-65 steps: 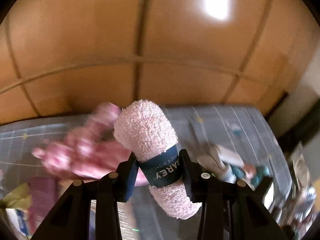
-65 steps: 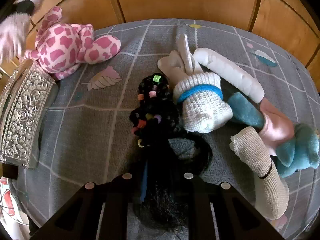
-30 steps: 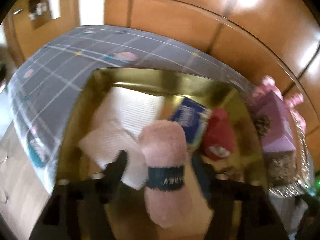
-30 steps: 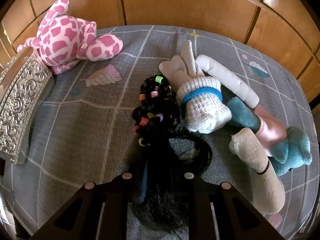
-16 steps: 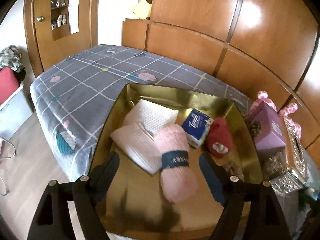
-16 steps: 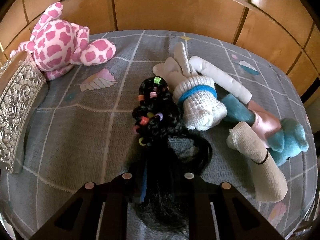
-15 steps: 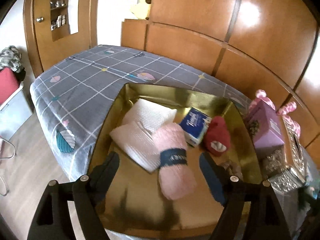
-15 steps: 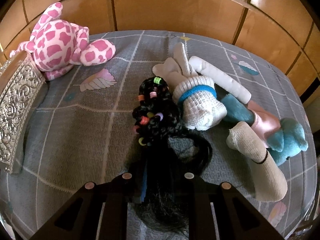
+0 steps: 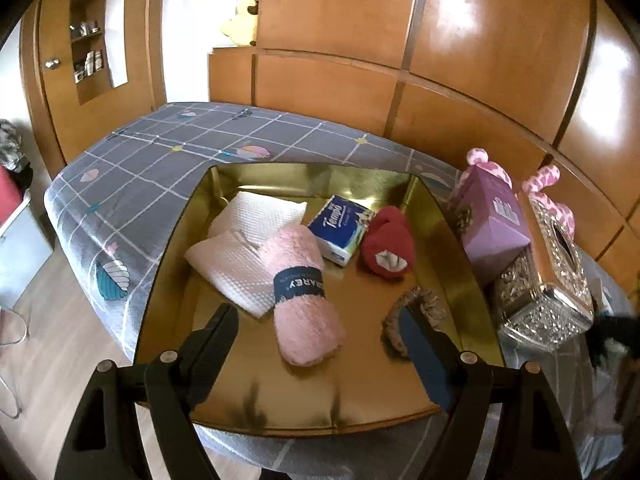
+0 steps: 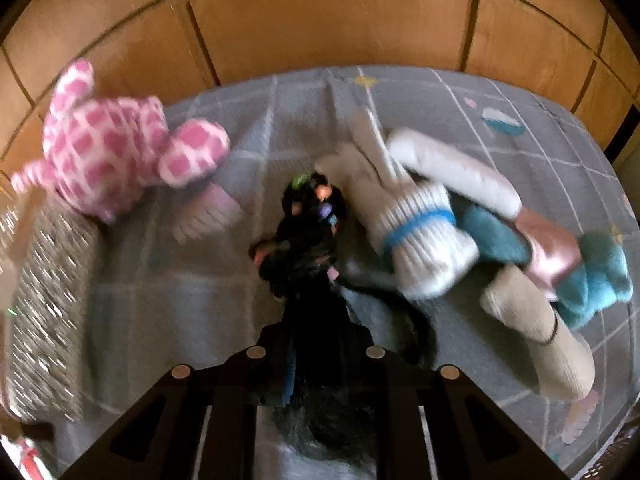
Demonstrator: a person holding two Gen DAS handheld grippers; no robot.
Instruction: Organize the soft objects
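One bed [image 9: 168, 148] in a grey checked cover carries one gold tray [image 9: 436, 216]. In the tray lie two white cloths [image 9: 244, 256], one rolled pink towel [image 9: 300, 292] with a dark band, one blue tissue pack [image 9: 342, 228], one red sock ball [image 9: 386, 242] and one scrunchie [image 9: 424, 304]. The left tool [image 9: 320, 340] hangs over them, spread wide, nothing between its fingers. The right tool [image 10: 316, 356] is pinching one black beaded wig [image 10: 308, 240] beside one pink spotted plush [image 10: 108, 152].

Glossy gold tray [image 9: 436, 216] holds a fluffy pink terry towel [image 9: 304, 300]; wall panels [image 9: 480, 40] polished wood.
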